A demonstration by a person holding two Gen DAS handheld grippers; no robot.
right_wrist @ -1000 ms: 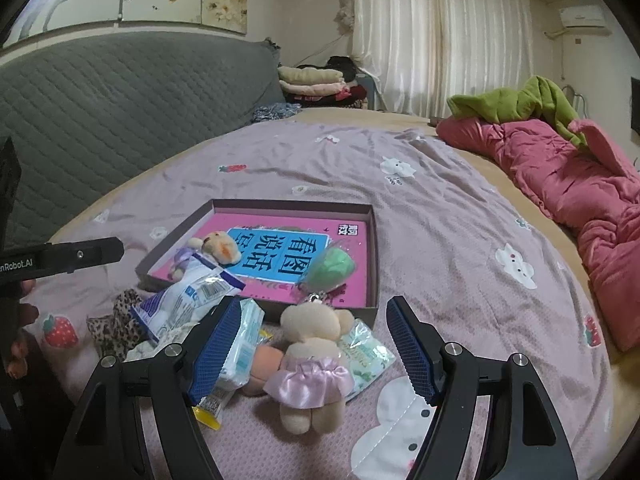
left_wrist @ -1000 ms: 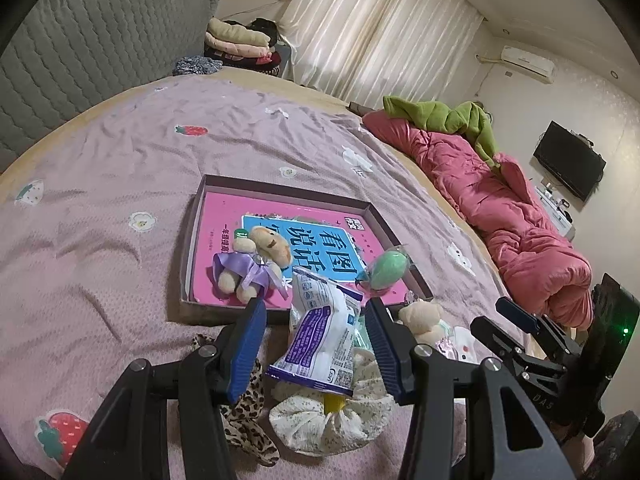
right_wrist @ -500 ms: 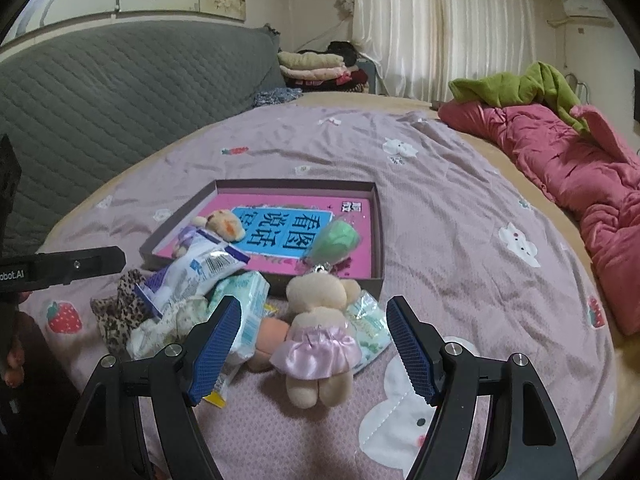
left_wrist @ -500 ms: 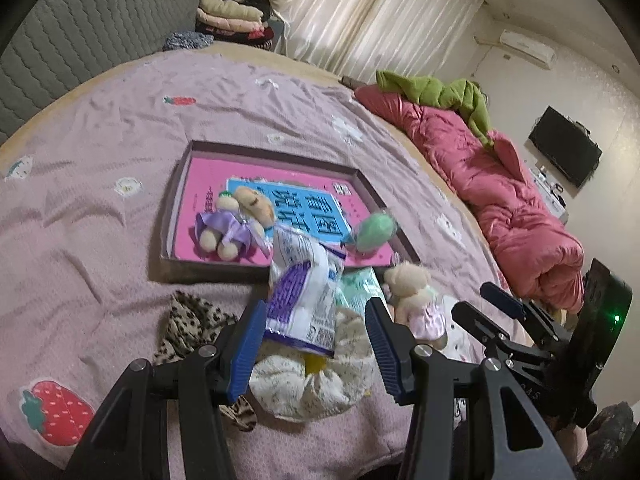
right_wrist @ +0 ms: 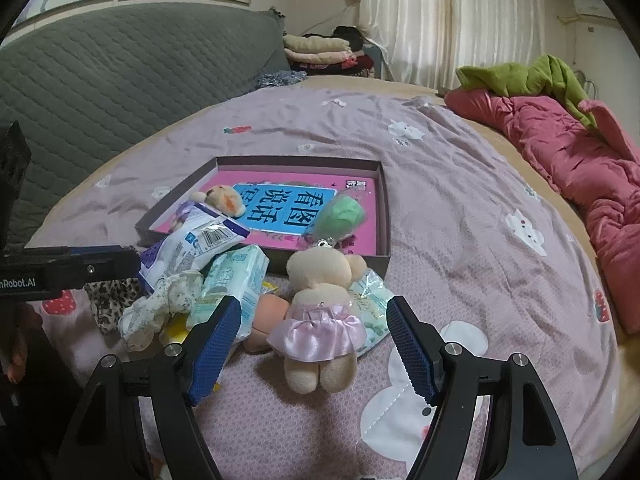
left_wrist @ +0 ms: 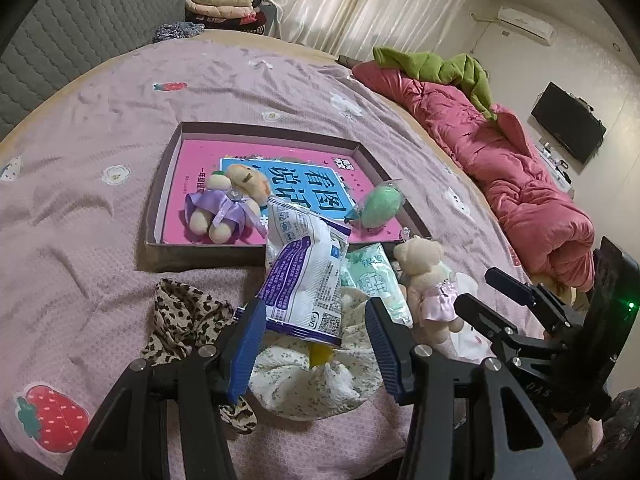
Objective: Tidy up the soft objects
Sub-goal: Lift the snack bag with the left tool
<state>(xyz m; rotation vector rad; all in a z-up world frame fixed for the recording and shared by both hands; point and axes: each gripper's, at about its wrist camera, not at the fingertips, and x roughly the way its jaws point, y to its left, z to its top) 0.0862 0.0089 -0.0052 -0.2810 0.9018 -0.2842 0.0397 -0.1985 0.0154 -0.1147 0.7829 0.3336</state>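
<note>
Looking down on a bed (left_wrist: pixel 100 240) with a lilac sheet, with soft things piled near its near edge.

Holding the left gripper (left_wrist: pixel 314 306) low over the pile, jaws about half open, with a white and purple packet (left_wrist: pixel 304 280) between them. Touching or nearly touching the packet with the left pad; showing a gap at the right pad, so not possible to tell whether the packet is being gripped. Leaning the packet's far end over the near wall of a shallow tray (left_wrist: pixel 160 208).

Lying in the tray on a pink book: a purple bear (left_wrist: pixel 224 208) at the left, a green toy (left_wrist: pixel 378 208) at the right.

Lying under the packet: a floral cloth (left_wrist: pixel 304 380), with a leopard cloth (left_wrist: pixel 184 316) just left of it and a tissue pack (left_wrist: pixel 372 280) just right.

Holding the right gripper (right_wrist: pixel 313 308) with jaws wide open, either side of a pink bear (right_wrist: pixel 320 312) and not touching it. Lying face down, the pink bear, head towards the tray, just outside its near right corner, beside a peach toy (right_wrist: pixel 268 320).

Lying bunched along the bed's far right: a pink quilt (left_wrist: pixel 520 184).
</note>
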